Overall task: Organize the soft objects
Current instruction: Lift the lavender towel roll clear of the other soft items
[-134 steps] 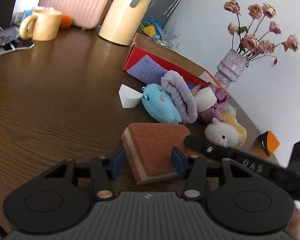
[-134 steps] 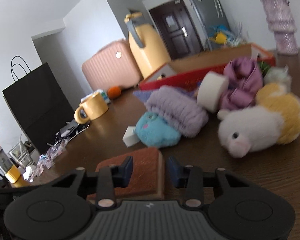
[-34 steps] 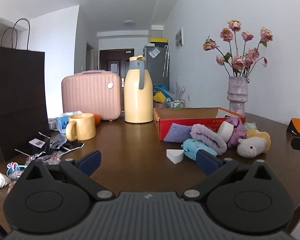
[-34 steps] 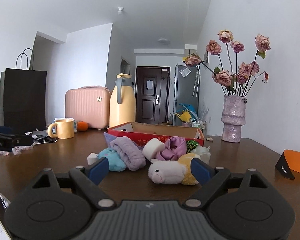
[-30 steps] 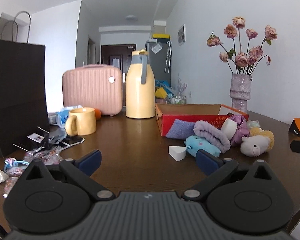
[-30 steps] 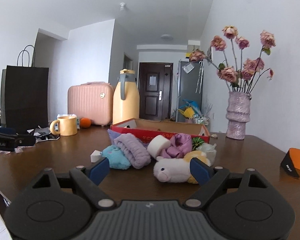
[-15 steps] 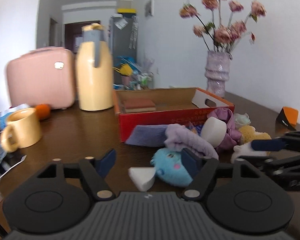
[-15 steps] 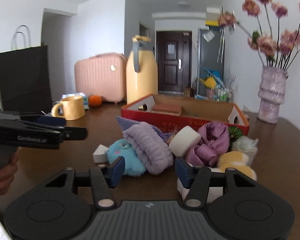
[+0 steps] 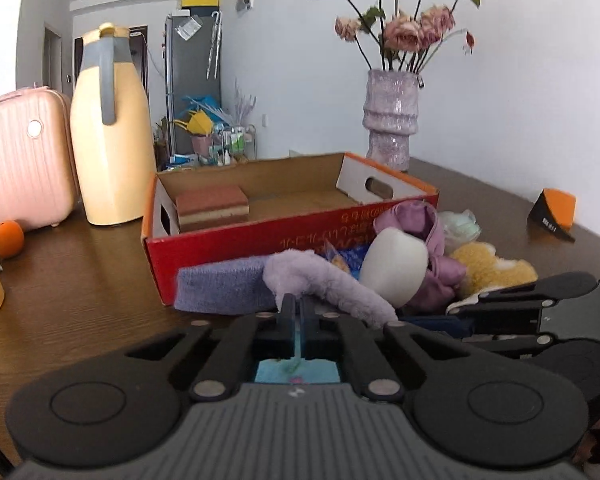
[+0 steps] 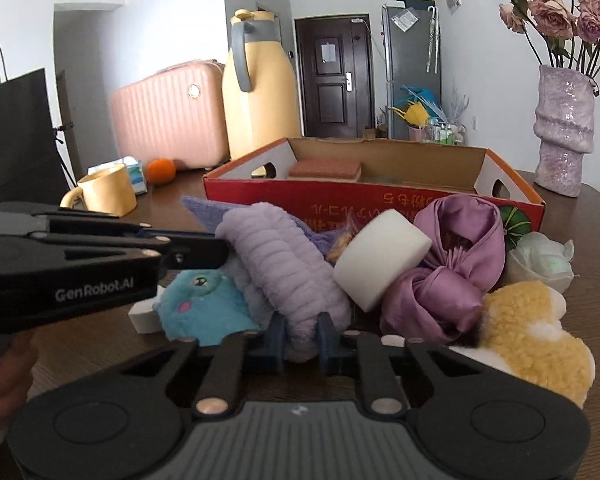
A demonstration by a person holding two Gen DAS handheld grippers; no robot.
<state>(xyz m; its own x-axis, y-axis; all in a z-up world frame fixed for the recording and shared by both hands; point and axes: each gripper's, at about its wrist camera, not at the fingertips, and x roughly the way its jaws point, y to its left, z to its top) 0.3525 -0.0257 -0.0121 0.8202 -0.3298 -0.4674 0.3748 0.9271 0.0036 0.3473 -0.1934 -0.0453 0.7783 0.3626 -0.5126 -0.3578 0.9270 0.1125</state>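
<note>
Both tools have just clamped down: the left gripper (image 9: 299, 322) pinches a sliver of the fluffy turquoise plush toy (image 10: 202, 306), and the right gripper (image 10: 301, 338) squeezes the ribbed lilac plush headband (image 10: 284, 264), both in the heap in front of the red cardboard tray (image 9: 260, 236) holding one brown sponge (image 9: 212, 206). I'd lift each straight up before carrying, since the headband drapes over the toy. The tray's near wall must be cleared, and its floor beside the sponge lies open.
</note>
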